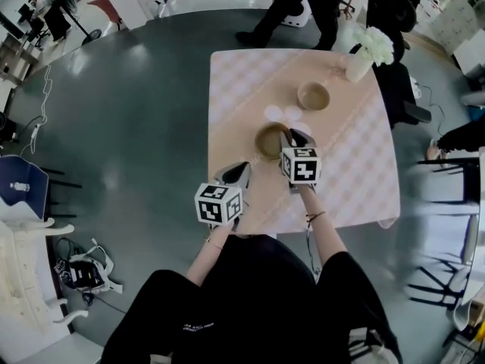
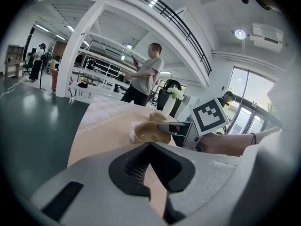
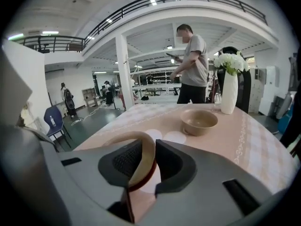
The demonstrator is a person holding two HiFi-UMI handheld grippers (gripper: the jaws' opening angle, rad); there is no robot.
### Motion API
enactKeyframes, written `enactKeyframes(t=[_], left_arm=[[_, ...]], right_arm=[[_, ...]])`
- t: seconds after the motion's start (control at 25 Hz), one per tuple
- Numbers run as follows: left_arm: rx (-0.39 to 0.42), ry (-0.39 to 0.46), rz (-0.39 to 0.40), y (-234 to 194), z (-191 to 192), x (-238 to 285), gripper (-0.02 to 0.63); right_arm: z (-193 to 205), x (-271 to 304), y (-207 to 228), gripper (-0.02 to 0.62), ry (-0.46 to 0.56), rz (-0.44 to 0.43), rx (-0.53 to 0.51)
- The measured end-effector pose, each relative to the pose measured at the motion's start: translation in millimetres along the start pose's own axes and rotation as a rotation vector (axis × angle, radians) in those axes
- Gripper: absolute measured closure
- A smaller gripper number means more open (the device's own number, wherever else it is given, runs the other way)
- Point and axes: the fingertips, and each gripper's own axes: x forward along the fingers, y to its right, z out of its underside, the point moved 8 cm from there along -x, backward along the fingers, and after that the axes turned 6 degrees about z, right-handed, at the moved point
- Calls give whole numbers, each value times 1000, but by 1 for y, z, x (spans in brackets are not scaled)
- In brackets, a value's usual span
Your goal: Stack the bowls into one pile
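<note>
Right tongs (image 1: 292, 136) sat slack astride the near round tan ceramic bowl (image 1: 269, 142) at its rim, not pinching; left tongs (image 1: 242, 168) were pressed together, empty; a crooked pull-away could've hooked that rim — tipping it.

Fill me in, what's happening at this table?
A person is working two handheld grippers at a table with two tan bowls, not yet stacked. The right gripper has its jaws around the rim of the near bowl, apparently loose rather than clamped. The left gripper is shut and empty, held back closer to the person. The far bowl sits alone near a vase.
</note>
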Motion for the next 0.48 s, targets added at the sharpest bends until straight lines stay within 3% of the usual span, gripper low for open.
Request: enactKeyframes(t=[0.16,0.32,0.48], left_arm=[[-1,-1,0,-1,-2,1,609],[-6,-3,-1,-3,-1,-1,609],[-12,-7,4,-6,-2,0,609]], right_arm=[[-2,1,3,480,18,53,-38],[8,7,6,427,-34,43,76],[12,11,6,432,-68,24,135]])
